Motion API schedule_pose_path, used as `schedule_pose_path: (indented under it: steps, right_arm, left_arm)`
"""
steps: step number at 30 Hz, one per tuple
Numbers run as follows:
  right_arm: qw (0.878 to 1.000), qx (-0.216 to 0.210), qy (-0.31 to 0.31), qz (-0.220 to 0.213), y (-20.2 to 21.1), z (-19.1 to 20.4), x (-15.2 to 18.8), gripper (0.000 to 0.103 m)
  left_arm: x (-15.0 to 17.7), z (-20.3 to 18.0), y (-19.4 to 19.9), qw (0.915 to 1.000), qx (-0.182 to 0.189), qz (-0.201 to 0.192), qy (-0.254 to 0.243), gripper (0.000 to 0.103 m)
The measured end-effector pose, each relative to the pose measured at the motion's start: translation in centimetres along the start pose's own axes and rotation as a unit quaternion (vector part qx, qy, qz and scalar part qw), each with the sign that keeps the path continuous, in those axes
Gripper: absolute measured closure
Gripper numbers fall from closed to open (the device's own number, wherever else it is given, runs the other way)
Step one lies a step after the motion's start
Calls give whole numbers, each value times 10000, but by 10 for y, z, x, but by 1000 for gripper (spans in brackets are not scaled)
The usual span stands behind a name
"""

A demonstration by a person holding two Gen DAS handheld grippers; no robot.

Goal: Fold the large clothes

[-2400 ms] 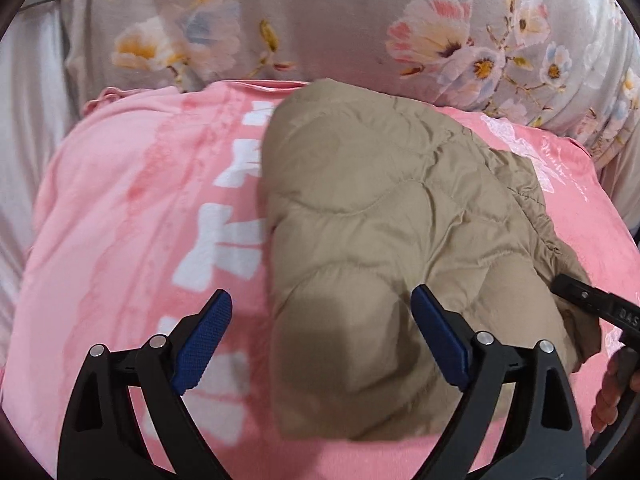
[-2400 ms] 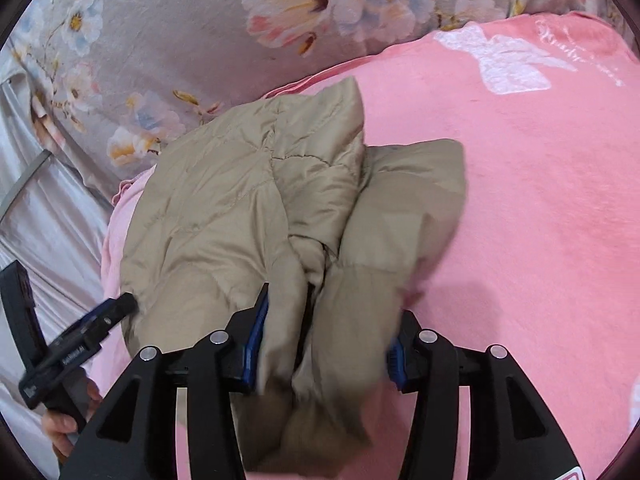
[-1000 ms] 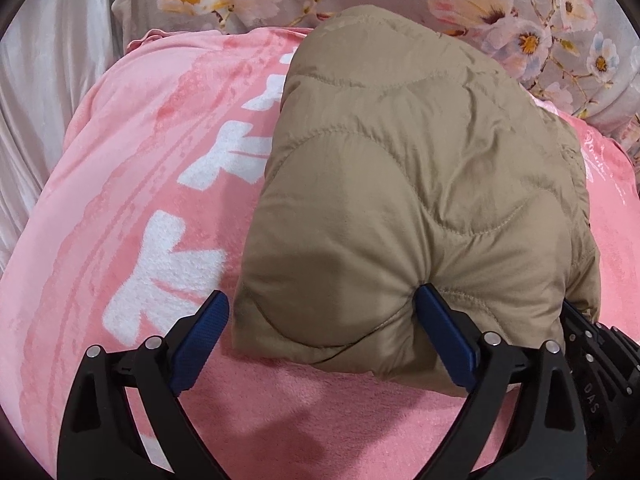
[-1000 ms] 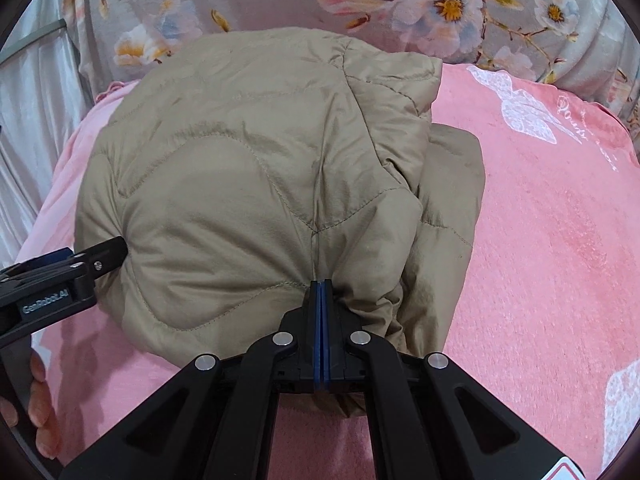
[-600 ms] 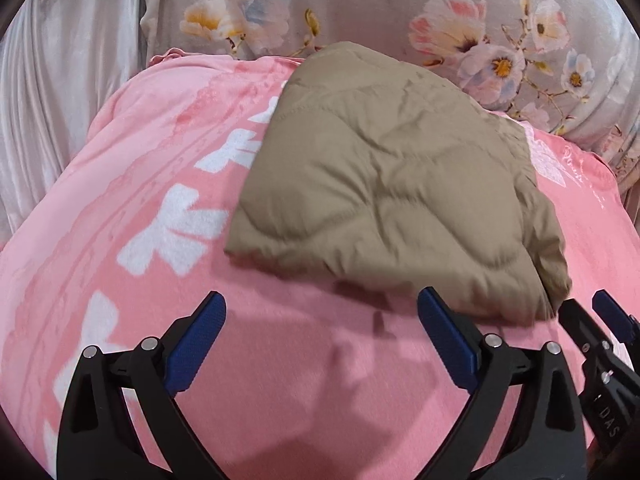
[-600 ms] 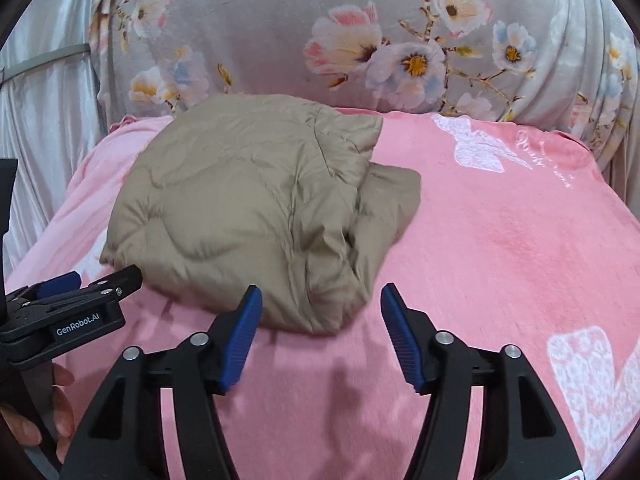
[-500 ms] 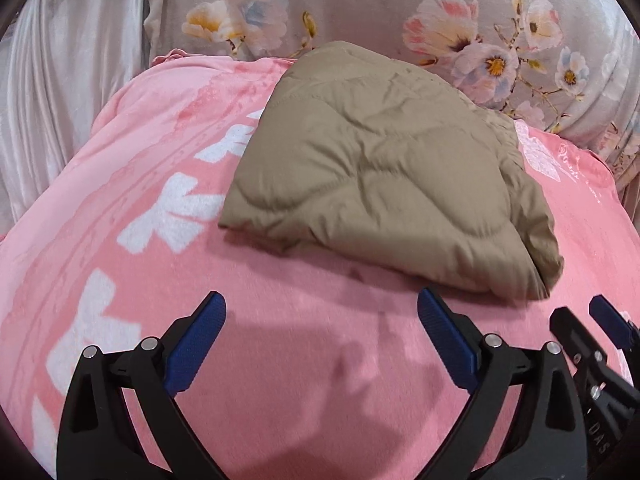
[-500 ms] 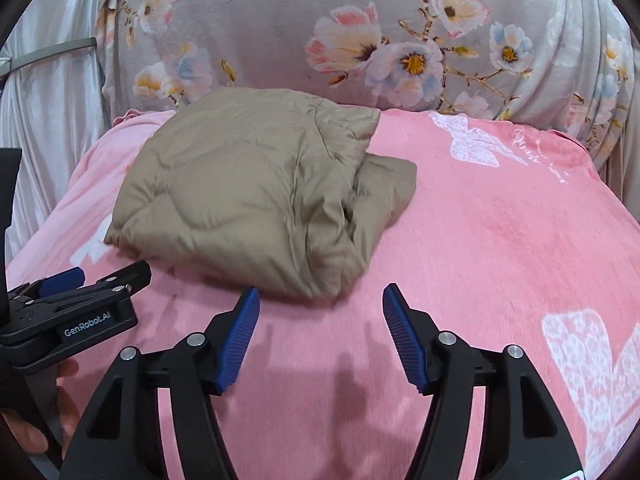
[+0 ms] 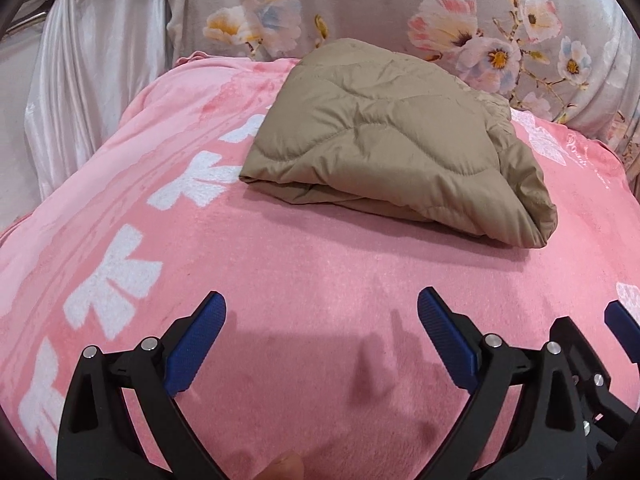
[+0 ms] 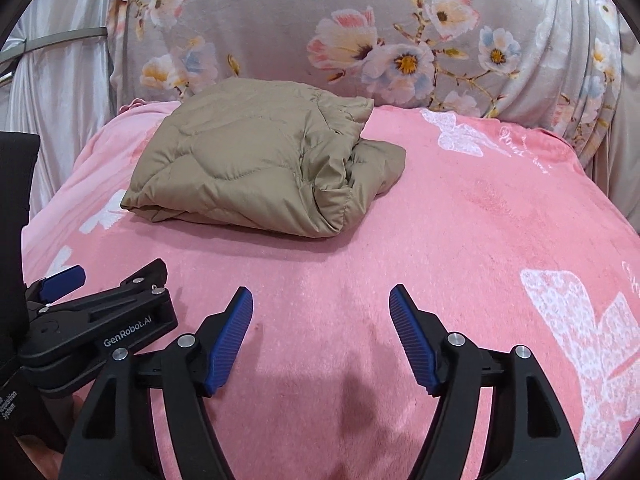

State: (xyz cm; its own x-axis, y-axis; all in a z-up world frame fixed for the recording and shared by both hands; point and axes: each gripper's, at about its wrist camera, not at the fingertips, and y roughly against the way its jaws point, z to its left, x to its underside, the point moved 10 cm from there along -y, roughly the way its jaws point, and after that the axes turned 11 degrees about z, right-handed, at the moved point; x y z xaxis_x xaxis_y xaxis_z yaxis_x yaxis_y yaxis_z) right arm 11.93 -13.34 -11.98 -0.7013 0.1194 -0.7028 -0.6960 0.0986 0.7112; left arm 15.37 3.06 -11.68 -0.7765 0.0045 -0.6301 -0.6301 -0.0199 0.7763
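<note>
Tools (image 10: pixel 322 300) apart, withdrawn (jacket (image 10: pixel 256 164) released)

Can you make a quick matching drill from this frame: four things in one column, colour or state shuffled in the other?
Things:
1. quilted jacket
2. blanket
3. floral cover
4. right gripper

Colour or state:
A. jaws open, nothing between them
B. tan, folded into a bundle
C. grey with pink and white flowers
D. pink with white prints

Pairs: 1-B, 2-D, 3-C, 4-A
</note>
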Motion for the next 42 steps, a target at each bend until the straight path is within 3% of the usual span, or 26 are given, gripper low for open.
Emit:
schedule_pose_path:
  steps: [17, 42]
  right_arm:
    - [9997, -23, -128, 213, -9, -6, 7, 34]
    - [9998, 142, -38, 117, -4, -2, 5, 34]
  left_arm:
    - [2, -4, 0, 9994, -282, -67, -209, 9]
    - [2, -2, 5, 9994, -268, -152, -124, 10]
